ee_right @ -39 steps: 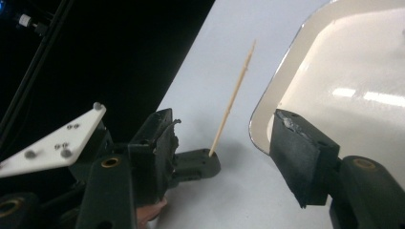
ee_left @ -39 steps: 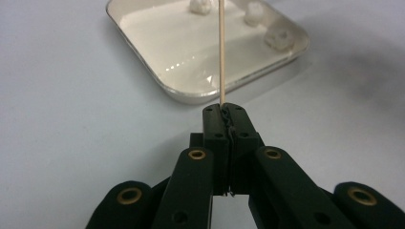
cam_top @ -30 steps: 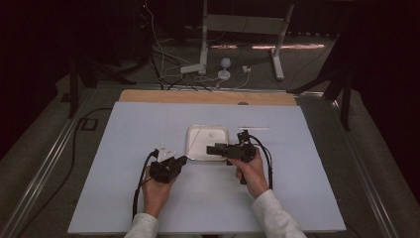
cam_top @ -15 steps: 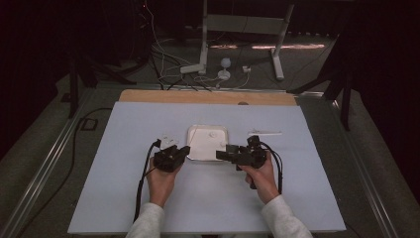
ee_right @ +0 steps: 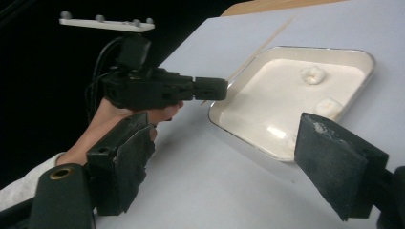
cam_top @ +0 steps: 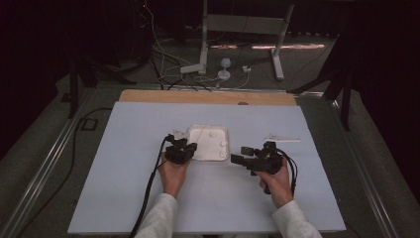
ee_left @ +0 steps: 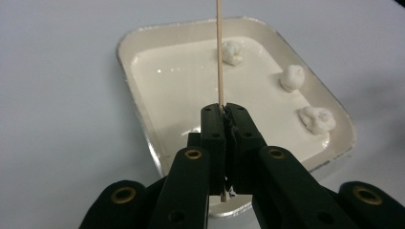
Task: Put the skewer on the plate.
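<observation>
1. Moved since a second ago: right gripper [cam_top: 236,159] now off the tray [cam_top: 195,130] and out to its right side, low over the table [cam_top: 124,188], jaws pointing back toward the tray.
2. Jaws of that gripper just been opening, now standing wide with nothing between them, as seen in the right gripper view [ee_right: 222,167]; bare table between the pads.
3. Left gripper [cam_top: 190,147] shifted forward and rightward to the tray's near-left edge; pinched tight on a thin wooden skewer [ee_left: 220,52], jaws all but together in the left gripper view [ee_left: 224,109].
4. Skewer rising from the pinched jaws out over the tray, aimed between the white lumps; top end cut off by the frame edge.
5. Three white soft lumps, likely marshmallows [ee_left: 292,78], lying along the tray's far and right side, none yet on the skewer.
6. Meaning, as a judgement: skewer handed over to the left gripper, right one freed to fetch a lump for threading.
7. Hard to make out: skewer barely traceable in the high view, just a faint pale line in the right gripper view [ee_right: 260,40].
8. Small flat pale object [cam_top: 282,138] on the table right of the tray, too blurred to identify.
9. Skewer's lower tip hidden behind the left gripper's jaws; nearest lump half hidden behind the right gripper's own pad.
</observation>
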`<control>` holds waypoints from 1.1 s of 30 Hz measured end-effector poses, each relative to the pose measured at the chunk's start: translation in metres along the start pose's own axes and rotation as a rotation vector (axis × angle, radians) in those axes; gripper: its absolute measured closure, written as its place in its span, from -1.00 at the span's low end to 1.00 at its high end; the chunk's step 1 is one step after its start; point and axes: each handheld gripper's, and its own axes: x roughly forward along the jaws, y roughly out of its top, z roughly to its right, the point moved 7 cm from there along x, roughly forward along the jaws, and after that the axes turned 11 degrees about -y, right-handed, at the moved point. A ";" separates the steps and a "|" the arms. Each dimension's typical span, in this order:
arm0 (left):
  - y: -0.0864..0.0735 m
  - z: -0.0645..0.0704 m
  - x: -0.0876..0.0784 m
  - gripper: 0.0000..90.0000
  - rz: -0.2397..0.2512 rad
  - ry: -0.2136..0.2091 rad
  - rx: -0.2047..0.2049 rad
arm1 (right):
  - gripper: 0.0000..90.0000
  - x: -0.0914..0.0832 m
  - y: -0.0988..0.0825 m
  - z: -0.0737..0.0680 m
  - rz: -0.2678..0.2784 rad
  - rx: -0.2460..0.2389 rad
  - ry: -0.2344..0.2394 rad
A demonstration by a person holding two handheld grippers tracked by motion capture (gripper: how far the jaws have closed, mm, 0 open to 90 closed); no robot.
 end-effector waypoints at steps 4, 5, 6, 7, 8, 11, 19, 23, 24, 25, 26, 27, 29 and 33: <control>-0.004 -0.001 0.010 0.95 -0.032 0.023 -0.024 | -0.57 -0.008 -0.002 0.005 0.008 0.003 -0.017; -0.005 -0.001 0.012 0.95 -0.037 0.025 -0.026 | -0.57 -0.009 -0.003 0.005 0.008 0.002 -0.017; -0.006 -0.001 0.013 0.92 -0.040 0.024 -0.029 | -0.57 -0.010 -0.004 0.006 0.006 0.001 -0.022; -0.007 0.000 0.014 0.86 -0.044 0.022 -0.029 | -0.57 -0.011 -0.004 0.006 0.005 -0.001 -0.025; -0.007 0.000 0.014 0.75 -0.037 0.027 -0.025 | -0.57 -0.012 -0.005 0.007 0.005 -0.005 -0.028; -0.006 0.002 0.011 0.28 -0.001 -0.004 -0.026 | -0.57 -0.015 -0.008 0.009 0.004 -0.016 -0.047; 0.003 0.007 -0.034 -0.39 0.108 -0.120 -0.008 | -0.64 -0.028 -0.015 0.015 0.031 -0.079 -0.111; 0.005 0.009 -0.076 -0.62 0.179 -0.141 0.059 | -0.66 -0.037 -0.018 0.019 0.045 -0.108 -0.134; 0.004 0.008 -0.085 -0.64 0.195 -0.152 0.063 | -0.67 -0.040 -0.020 0.021 0.055 -0.113 -0.144; 0.003 0.007 -0.093 -0.66 0.216 -0.163 0.065 | -0.68 -0.042 -0.021 0.022 0.060 -0.116 -0.151; 0.001 0.006 -0.101 -0.71 0.233 -0.167 0.067 | -0.69 -0.044 -0.023 0.023 0.066 -0.118 -0.157; -0.001 0.004 -0.107 -0.76 0.244 -0.172 0.068 | -0.71 -0.045 -0.024 0.024 0.074 -0.122 -0.164; -0.007 0.000 -0.121 -0.87 0.269 -0.178 0.072 | -0.75 -0.049 -0.026 0.026 0.085 -0.132 -0.183; -0.022 -0.013 -0.146 -0.97 0.298 -0.142 0.107 | -0.85 -0.055 -0.033 0.029 0.107 -0.153 -0.231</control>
